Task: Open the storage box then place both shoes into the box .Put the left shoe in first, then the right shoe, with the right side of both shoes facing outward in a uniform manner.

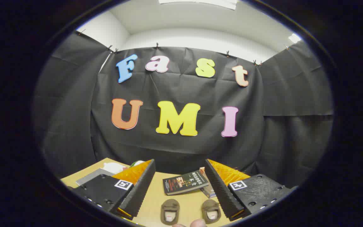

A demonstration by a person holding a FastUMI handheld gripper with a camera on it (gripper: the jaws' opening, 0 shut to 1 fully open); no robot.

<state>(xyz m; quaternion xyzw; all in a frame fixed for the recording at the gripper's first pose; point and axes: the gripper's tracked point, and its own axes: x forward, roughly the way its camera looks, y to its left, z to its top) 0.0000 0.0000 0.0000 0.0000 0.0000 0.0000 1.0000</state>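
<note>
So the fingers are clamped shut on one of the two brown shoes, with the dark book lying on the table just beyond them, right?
Not quite. In the gripper view the gripper is open, its fingers spread wide and holding nothing. The two brown shoes sit side by side on the table between the fingers, untouched. The dark book does lie just beyond them.

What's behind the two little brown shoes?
Beyond the shoes, which lie between the open gripper fingers, a dark book lies on the table. The right finger covers more books.
</note>
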